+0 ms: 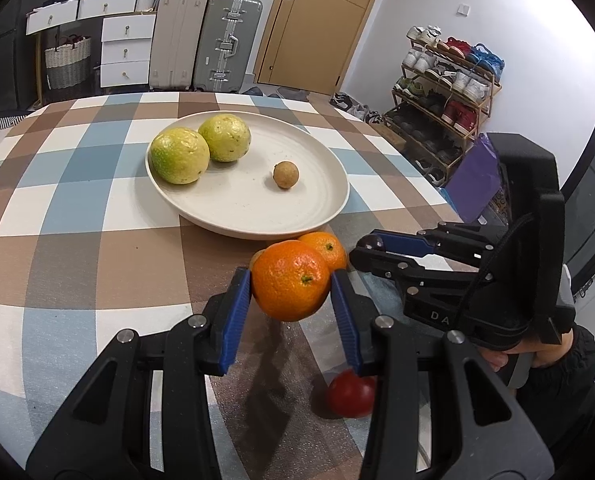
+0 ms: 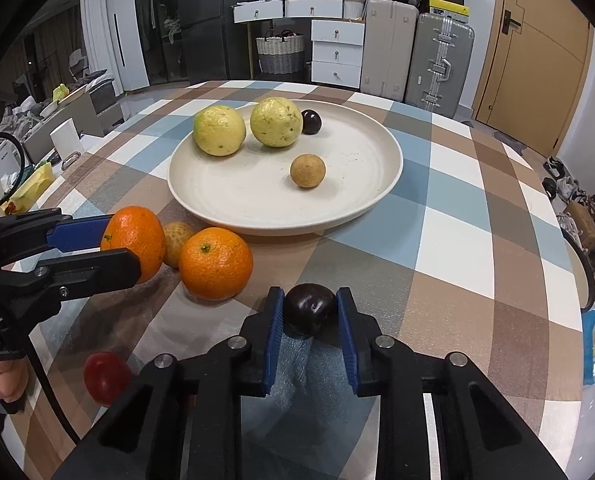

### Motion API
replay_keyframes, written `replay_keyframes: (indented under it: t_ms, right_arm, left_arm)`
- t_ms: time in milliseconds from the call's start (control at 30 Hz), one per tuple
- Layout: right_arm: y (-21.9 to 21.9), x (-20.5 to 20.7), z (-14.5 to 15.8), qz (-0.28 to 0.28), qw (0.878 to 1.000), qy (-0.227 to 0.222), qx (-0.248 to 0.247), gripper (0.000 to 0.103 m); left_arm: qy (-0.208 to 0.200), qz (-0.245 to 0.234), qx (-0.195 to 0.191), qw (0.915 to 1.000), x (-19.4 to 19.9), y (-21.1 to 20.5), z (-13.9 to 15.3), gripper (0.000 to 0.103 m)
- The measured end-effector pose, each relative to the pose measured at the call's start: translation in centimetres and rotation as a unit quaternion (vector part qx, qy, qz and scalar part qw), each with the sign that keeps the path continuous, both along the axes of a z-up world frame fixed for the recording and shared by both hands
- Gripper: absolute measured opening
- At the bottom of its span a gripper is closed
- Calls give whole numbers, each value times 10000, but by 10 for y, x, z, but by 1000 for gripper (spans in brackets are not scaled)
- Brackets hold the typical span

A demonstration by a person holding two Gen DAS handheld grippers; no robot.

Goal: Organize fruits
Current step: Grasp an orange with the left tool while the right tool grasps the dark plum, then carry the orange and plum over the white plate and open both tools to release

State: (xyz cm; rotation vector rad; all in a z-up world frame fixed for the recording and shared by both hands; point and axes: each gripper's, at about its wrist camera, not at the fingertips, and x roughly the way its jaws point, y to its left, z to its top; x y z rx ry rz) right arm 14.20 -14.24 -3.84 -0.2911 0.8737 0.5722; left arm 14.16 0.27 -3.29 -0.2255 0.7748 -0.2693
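Observation:
My left gripper is shut on an orange and holds it above the table, near the front rim of the cream plate. My right gripper is shut on a dark plum just above the cloth. The plate holds two yellow-green guavas, a second dark plum and a small brown fruit. A second orange, a small yellowish fruit and a red fruit lie on the table.
The table carries a blue, brown and white checked cloth. Suitcases, white drawers and a wooden door stand behind it. A shoe rack stands at the right. Clutter lies off the table's left edge.

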Motion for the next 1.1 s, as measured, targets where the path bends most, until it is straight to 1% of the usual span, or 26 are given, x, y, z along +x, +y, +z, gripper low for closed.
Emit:
replay_keyframes:
  t_ms: [233, 367, 500, 600, 700, 933, 1100]
  right_arm:
    - [-6, 0, 4, -93, 9998, -54, 175, 27]
    - [-10, -5, 10, -83, 9992, -206, 322, 27]
    - [-15, -9, 16, -65, 9982, -317, 509, 27]
    - [-17, -11, 19, -75, 9973, -409, 601, 27]
    - [-16, -11, 21, -95, 9971, -427, 629, 27]
    - [-13, -15, 23, -61, 9960, -499, 732, 27]
    - [-14, -16, 26, 37, 9937, -461, 1019, 27]
  left_arm:
    - [-65, 91, 40, 9999, -1, 3, 2, 38]
    - [-99, 150, 99, 9998, -2, 4, 3, 38]
    - [-206, 282, 205, 9992, -4, 6, 7, 38]
    - [-270, 343, 207, 9988, -5, 8, 9, 38]
    - [-362, 461, 337, 9977, -7, 8, 11, 38]
    - [-390, 530, 319, 9973, -4, 12, 13, 38]
    - [-399, 628, 291, 9968, 0, 14, 11, 38]
